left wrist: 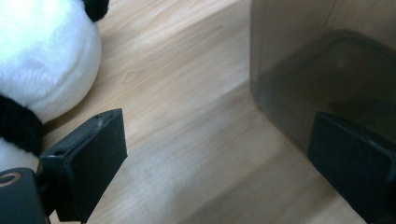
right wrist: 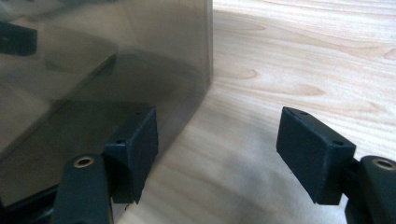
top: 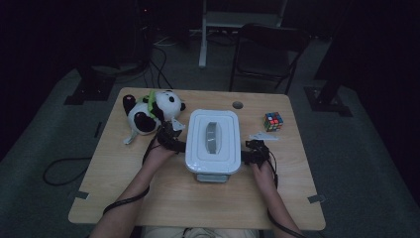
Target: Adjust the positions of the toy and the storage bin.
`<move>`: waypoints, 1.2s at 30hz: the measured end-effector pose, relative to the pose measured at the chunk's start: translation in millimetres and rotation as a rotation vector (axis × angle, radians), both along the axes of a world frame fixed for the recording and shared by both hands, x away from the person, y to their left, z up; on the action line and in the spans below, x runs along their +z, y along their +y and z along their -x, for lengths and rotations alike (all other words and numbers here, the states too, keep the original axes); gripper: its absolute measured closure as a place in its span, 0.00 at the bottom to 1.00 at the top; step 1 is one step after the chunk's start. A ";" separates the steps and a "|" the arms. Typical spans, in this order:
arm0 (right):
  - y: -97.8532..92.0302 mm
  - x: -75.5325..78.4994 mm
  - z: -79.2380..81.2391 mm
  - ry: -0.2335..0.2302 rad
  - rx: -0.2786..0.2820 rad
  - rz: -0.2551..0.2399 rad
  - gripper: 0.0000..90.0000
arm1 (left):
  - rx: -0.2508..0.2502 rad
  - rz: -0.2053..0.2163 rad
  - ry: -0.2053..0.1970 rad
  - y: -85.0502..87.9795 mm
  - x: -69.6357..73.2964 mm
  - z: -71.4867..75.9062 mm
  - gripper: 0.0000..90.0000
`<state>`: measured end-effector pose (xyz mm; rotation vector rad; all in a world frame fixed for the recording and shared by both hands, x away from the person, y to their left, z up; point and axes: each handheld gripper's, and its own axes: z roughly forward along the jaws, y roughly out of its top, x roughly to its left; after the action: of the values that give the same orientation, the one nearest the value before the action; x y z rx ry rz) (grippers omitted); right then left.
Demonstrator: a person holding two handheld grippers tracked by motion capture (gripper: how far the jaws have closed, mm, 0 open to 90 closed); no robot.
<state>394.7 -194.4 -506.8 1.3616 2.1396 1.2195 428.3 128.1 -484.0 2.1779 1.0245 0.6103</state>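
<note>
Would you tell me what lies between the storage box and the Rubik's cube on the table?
Only bare tabletop, in the high view, separates the storage box from the Rubik's cube.

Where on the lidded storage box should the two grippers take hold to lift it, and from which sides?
Grip the storage box under the lid's overhanging rim at its two long sides, the left gripper coming from the panda side, the right gripper from the cube side. The smoky walls are smooth, so that rim probably gives the surest catch; both grippers are open.

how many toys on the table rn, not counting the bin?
2. Plush panda at the far left, beside the left gripper; puzzle cube at the far right. The lidded bin could hide something.
</note>
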 end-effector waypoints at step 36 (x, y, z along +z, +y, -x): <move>1.6 -0.3 56.7 0.024 0.085 -0.007 0.33 | -0.063 0.013 -0.016 7.5 1.5 40.9 0.06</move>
<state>338.0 -192.8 -507.2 1.3061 2.2326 1.2492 387.4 135.6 -482.5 2.1817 0.9455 0.5891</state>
